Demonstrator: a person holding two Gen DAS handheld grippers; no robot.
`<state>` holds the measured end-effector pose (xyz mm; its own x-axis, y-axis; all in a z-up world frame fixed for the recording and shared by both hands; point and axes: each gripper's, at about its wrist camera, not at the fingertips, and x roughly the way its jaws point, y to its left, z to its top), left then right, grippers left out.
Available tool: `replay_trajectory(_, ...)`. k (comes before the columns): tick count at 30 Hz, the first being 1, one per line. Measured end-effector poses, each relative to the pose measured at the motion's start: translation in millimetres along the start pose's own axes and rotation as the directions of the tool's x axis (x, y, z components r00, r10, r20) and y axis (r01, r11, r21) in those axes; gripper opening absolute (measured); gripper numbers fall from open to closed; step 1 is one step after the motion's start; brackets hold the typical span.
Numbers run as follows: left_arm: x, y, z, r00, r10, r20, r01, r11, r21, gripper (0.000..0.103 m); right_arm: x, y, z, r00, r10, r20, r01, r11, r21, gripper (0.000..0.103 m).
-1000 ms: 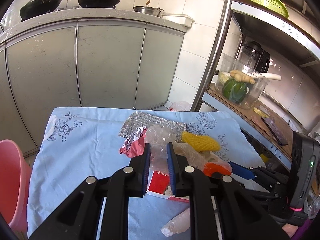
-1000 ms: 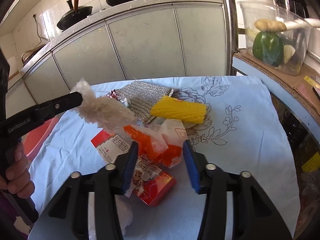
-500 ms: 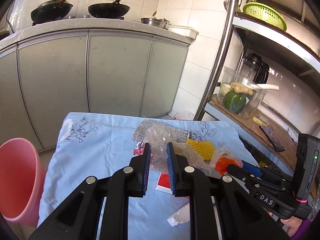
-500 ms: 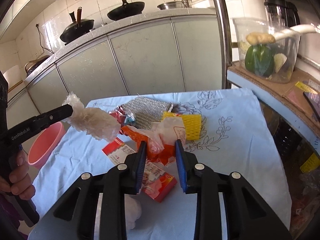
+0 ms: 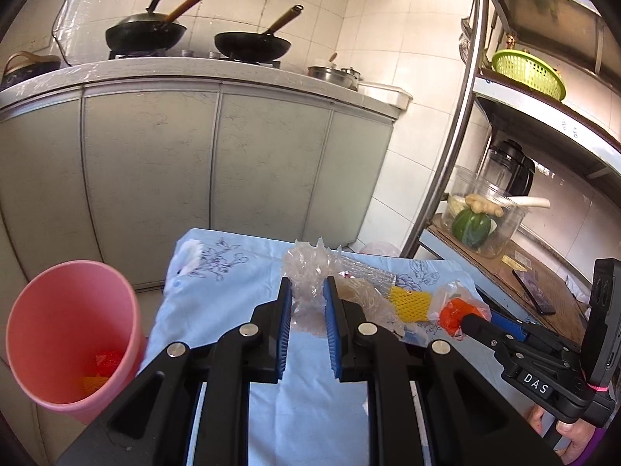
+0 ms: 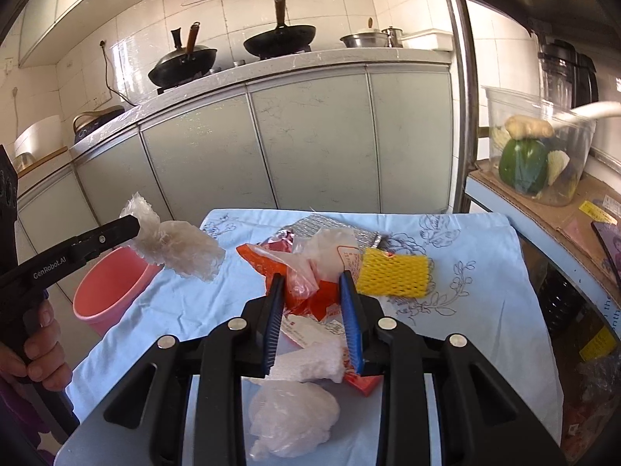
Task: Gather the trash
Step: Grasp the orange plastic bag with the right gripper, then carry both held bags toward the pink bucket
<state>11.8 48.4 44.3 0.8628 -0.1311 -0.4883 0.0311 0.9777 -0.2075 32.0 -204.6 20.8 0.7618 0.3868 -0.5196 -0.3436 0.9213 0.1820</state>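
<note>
My left gripper (image 5: 306, 285) is shut on a crumpled clear plastic wrap (image 5: 310, 268) and holds it in the air over the blue tablecloth (image 5: 217, 310). In the right wrist view the left gripper (image 6: 130, 229) and the plastic wrap (image 6: 182, 250) hang above the pink bin (image 6: 97, 295). My right gripper (image 6: 311, 277) is shut on an orange and clear plastic bag (image 6: 306, 272), lifted off the table. The left wrist view shows the orange bag (image 5: 454, 308) at the right gripper (image 5: 467, 320). The pink bin (image 5: 66, 303) stands left of the table with some red and yellow trash inside.
On the cloth lie a yellow foam net (image 6: 392, 272), a silver pad (image 6: 330, 227), a red box (image 6: 363, 382), a white foam piece (image 6: 310, 361) and a clear plastic wad (image 6: 291, 419). Grey cabinets (image 5: 155, 178) stand behind. A metal rack (image 5: 458, 124) is on the right.
The right gripper closed on the orange bag and lifted it. The left gripper rose and carried the plastic wrap left, so the pink bin came further into view.
</note>
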Motion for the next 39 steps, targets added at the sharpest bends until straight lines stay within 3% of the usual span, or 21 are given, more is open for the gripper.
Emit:
replay_trajectory(21, -53, 84, -18, 0.988, 0.145, 0.05, -0.139, 0.983, -0.118, 0.015, 5, 84, 9, 0.996, 0.092, 0.019, -0.088, 0.986, -0.141, 0.029)
replay_trajectory(39, -88, 154, -27, 0.954, 0.295, 0.061, -0.274, 0.934, -0.227, 0.015, 23, 167, 15, 0.972, 0.234, -0.015, -0.23, 0.936, -0.266, 0.029)
